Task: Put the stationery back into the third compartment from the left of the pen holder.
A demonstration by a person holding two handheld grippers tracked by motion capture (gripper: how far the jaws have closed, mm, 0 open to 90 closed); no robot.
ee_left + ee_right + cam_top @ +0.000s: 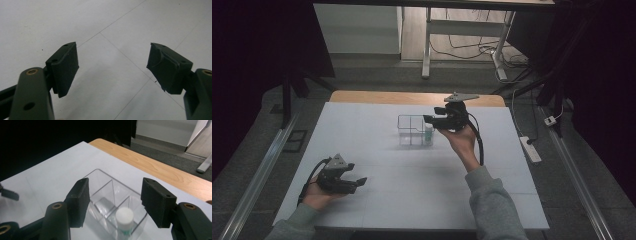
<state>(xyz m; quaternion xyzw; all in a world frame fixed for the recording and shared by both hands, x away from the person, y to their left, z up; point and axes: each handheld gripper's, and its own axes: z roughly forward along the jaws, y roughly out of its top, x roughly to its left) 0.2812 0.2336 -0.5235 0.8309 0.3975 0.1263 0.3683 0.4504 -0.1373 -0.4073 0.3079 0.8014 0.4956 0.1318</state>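
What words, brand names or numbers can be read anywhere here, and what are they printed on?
None can be read.
The small bottle with a white cap and teal band, standing in the clear divided box: no print can be made out.
Left gripper and right gripper, both open: plain black, no markings.
White table cover: blank, just seam lines.

Dim room, grey floor [377, 75], metal-legged desk [427, 45] beyond white-topped table [362, 130].

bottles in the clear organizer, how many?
1. A white-capped bottle stands upright in the compartment of the clear organizer nearest the right gripper; other compartments look bottle-free.
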